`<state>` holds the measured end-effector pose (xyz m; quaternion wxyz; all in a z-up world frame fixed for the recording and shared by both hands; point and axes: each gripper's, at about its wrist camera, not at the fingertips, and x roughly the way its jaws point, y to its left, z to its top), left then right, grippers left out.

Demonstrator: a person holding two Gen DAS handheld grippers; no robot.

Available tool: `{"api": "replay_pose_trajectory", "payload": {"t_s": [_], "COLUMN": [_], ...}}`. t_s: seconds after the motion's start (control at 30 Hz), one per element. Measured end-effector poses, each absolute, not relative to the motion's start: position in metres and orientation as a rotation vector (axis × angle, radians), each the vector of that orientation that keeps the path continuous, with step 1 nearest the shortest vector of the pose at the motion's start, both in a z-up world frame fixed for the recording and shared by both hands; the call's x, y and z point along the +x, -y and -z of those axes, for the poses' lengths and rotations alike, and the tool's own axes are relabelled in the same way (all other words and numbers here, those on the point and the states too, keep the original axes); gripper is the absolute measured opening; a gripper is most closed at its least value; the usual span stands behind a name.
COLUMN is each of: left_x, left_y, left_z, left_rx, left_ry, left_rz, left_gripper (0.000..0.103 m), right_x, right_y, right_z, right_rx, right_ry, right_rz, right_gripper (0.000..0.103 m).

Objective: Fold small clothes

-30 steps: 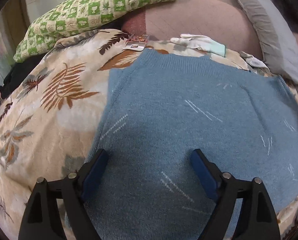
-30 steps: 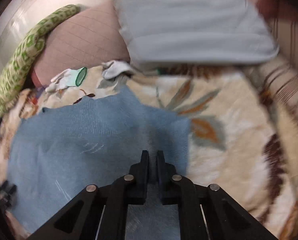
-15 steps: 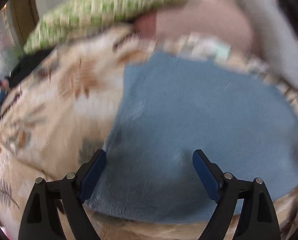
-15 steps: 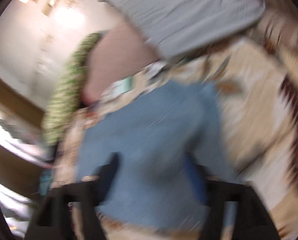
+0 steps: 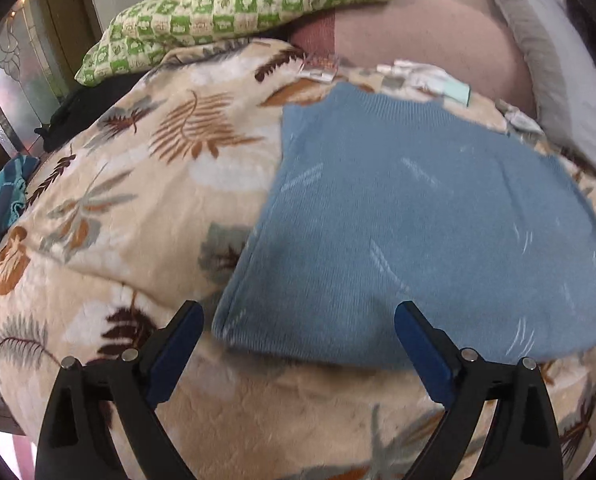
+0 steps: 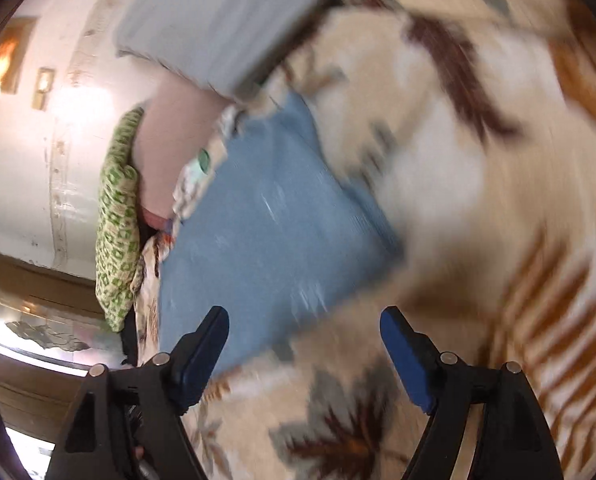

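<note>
Sweater point(image 5: 437, 216) lies flat on the leaf-print blanket point(image 5: 138, 208) as 1 compact blue rectangle, filling centre and right of the left wrist view. Left and near edges look doubled over, so at least 1 fold seems done; layer count not readable.

Left gripper point(image 5: 296, 344): jaws wide, have just been opening further, gripping nothing. The sweater's near left corner shows between the fingers but no pad presses on it.

Right gripper point(image 6: 303, 350): released too. Jaws sprang apart from fully clenched, then eased in slightly; only the sweater's near corner and blanket show between them, nothing pinched. In that tilted, blurred view the sweater point(image 6: 266, 224) sits centre left.

Status, my read: this piece is folded or close to it, both tools clear of it. Whether another fold is intended, can't tell.

Left to do: small white-and-mint cloth pieces point(image 5: 429, 80) bunched at the sweater's far edge, upper centre, apparently unfolded. Striped teal cloth point(image 5: 0, 208) at far left edge may also be queued; unclear.
</note>
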<state>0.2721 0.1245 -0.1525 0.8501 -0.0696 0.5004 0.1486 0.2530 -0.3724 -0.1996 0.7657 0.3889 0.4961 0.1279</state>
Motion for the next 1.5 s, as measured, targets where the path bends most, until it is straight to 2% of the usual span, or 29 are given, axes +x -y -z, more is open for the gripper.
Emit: {"api": "replay_pose_trajectory", "payload": {"t_s": [0.13, 0.3, 0.37, 0.43, 0.53, 0.7, 0.8, 0.87, 0.9, 0.97, 1.13, 1.17, 1.23, 1.27, 1.4, 1.5], "left_x": [0.264, 0.262, 0.262, 0.262, 0.259, 0.260, 0.262, 0.261, 0.260, 0.259, 0.259, 0.258, 0.254, 0.252, 0.247, 0.243], "left_y": [-0.118, -0.121, -0.123, -0.129, -0.136, -0.144, -0.145, -0.146, -0.148, -0.152, -0.164, -0.166, -0.170, -0.172, -0.175, -0.174], "left_z": [0.142, 0.136, 0.139, 0.143, 0.145, 0.152, 0.157, 0.159, 0.159, 0.161, 0.165, 0.165, 0.163, 0.162, 0.159, 0.154], "left_rx": [-0.154, -0.165, -0.166, -0.178, -0.182, -0.221, -0.236, -0.241, -0.241, -0.247, -0.285, -0.292, -0.303, -0.301, -0.303, -0.301], "left_ry": [-1.021, -1.002, -1.005, -1.017, -0.999, -0.991, -0.998, -0.992, -0.985, -0.977, -0.983, -0.985, -0.981, -0.976, -0.971, -0.958], "left_rz": [-0.303, -0.291, -0.292, -0.287, -0.283, -0.262, -0.244, -0.231, -0.227, -0.232, -0.234, -0.234, -0.245, -0.245, -0.259, -0.260], "left_gripper": [0.096, 0.097, 0.097, 0.096, 0.096, 0.096, 0.096, 0.096, 0.097, 0.096, 0.097, 0.097, 0.096, 0.096, 0.097, 0.096], "right_x": [0.253, 0.304, 0.333, 0.355, 0.353, 0.362, 0.397, 0.421, 0.415, 0.405, 0.381, 0.383, 0.397, 0.392, 0.381, 0.360], "right_y": [0.332, 0.260, 0.240, 0.233, 0.224, 0.213, 0.195, 0.189, 0.185, 0.168, 0.168, 0.166, 0.154, 0.149, 0.152, 0.158], "right_z": [0.172, 0.138, 0.160, 0.202, 0.185, 0.127, 0.154, 0.208, 0.201, 0.181, 0.139, 0.149, 0.189, 0.179, 0.145, 0.142], "right_rx": [0.626, 0.366, 0.326, 0.327, 0.327, 0.302, 0.233, 0.162, 0.113, 0.056, 0.150, 0.128, 0.008, -0.041, 0.046, 0.004], "right_ry": [-1.036, -0.956, -1.024, -1.193, -1.170, -0.954, -0.999, -1.206, -1.139, -1.142, -0.985, -1.016, -1.201, -1.124, -1.093, -1.065], "right_rz": [-0.339, -0.394, -0.376, -0.328, -0.320, -0.350, -0.288, -0.235, -0.233, -0.277, -0.319, -0.315, -0.292, -0.283, -0.286, -0.274], "right_gripper": [0.081, 0.083, 0.084, 0.085, 0.086, 0.086, 0.089, 0.092, 0.093, 0.092, 0.094, 0.097, 0.098, 0.098, 0.097, 0.097]}}
